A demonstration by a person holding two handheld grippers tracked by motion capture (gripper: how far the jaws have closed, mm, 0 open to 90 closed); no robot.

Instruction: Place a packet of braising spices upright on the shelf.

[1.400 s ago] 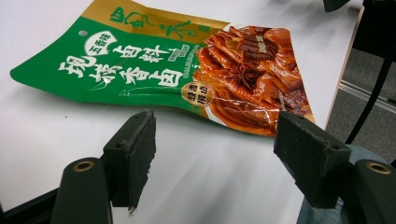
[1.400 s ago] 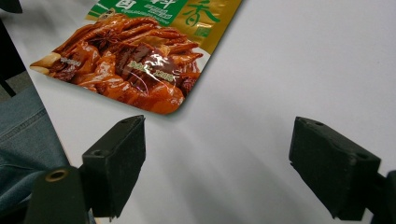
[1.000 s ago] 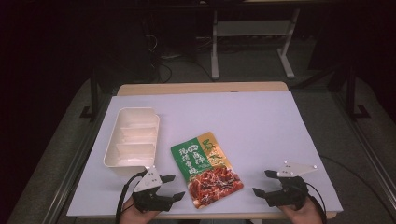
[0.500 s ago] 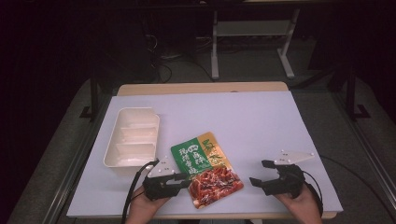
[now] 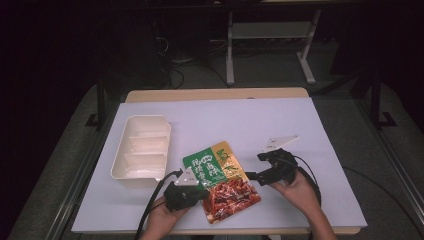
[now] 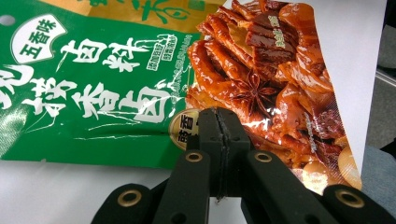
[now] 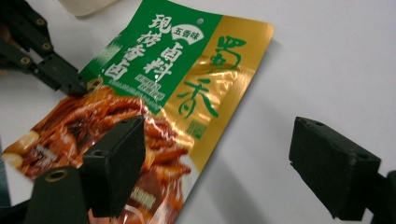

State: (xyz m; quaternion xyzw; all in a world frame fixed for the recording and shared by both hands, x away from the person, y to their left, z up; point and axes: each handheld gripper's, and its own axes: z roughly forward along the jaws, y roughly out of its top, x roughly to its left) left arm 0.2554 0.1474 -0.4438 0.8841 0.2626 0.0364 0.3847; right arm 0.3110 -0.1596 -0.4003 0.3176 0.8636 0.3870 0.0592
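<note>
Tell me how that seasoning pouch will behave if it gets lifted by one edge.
The pouch lies flat and thin with creases in its film, so it would probably sag rather than stay stiff. Its glossy surface looks slippery, though the left gripper is shut on its edge. It seems light for its size.

The high view looks forward and down over my table (image 5: 300, 125) from above my side. Each gripper view rides low and close (nearly skimming the surface), and both share the seasoning packet (image 6: 116, 93) with the high view.
</note>
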